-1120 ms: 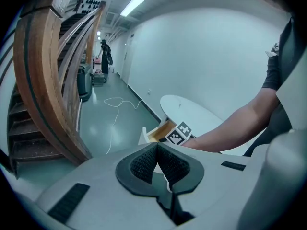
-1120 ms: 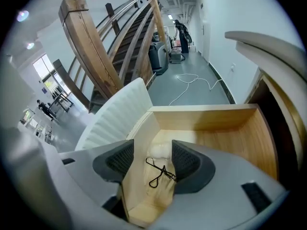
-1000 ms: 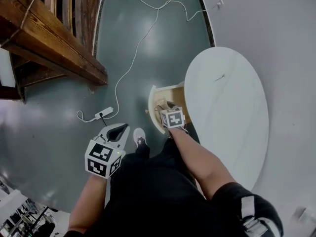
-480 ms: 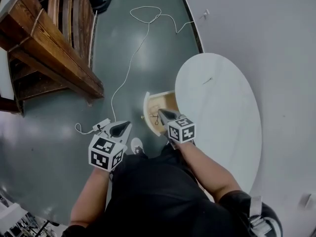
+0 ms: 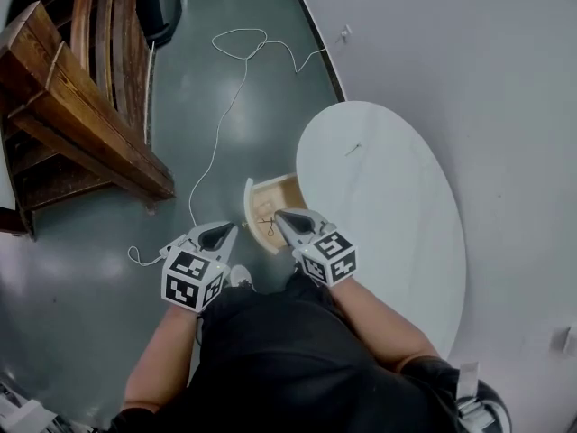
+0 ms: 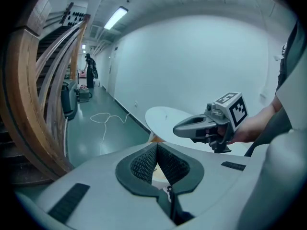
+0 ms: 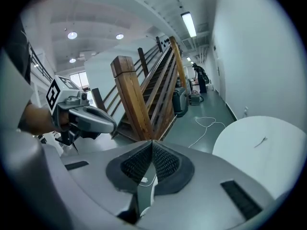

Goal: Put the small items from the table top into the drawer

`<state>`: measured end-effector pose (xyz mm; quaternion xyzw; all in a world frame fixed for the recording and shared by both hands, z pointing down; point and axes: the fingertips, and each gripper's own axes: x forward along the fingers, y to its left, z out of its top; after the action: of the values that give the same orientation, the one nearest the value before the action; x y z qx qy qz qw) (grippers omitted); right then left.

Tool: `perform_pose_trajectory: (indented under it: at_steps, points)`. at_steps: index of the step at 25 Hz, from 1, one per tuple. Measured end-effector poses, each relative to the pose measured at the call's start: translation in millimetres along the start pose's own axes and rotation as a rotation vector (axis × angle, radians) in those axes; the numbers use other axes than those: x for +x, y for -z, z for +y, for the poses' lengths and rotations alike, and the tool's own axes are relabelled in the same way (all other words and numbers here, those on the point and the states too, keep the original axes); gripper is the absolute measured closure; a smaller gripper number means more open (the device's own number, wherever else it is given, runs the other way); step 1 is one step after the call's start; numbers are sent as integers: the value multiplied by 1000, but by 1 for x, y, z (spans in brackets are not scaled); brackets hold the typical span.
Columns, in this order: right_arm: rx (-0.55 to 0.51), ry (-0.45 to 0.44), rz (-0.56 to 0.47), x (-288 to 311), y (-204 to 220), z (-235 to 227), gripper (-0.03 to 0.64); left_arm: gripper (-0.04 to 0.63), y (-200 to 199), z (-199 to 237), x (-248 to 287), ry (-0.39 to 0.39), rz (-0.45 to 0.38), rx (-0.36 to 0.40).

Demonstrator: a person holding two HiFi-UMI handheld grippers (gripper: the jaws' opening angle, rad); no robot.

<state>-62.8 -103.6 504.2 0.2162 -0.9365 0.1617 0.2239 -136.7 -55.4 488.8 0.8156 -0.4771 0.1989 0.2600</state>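
The white oval table (image 5: 388, 233) stands at right, and its wooden drawer (image 5: 257, 197) is pulled out on the left side. A small dark item (image 5: 268, 223) lies in the drawer. One thin small item (image 5: 352, 150) rests on the far part of the table top and shows again (image 7: 260, 142) in the right gripper view. My right gripper (image 5: 281, 216) hovers just in front of the drawer, shut and empty. The left gripper (image 5: 219, 234) hangs over the floor to the drawer's left, also shut with nothing in it. Each shows in the other's view: right gripper (image 6: 206, 126), left gripper (image 7: 86, 119).
A wooden staircase (image 5: 81, 106) fills the upper left. A white cable (image 5: 225, 88) runs across the green floor toward the wall (image 5: 469, 52). A person's shoe (image 5: 239, 276) is below the drawer. Far down the corridor stands a person (image 6: 89, 71).
My right gripper has pulled back out of the drawer toward the body and its jaws have come together. The left gripper has drifted slightly forward.
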Motion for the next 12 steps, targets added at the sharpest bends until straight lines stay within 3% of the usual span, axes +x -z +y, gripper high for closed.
perform_pose_trajectory:
  at_steps: [12]
  points:
    - [5,152,-27,-51,0,-60,608,580,-30,-36,40,80,17,97]
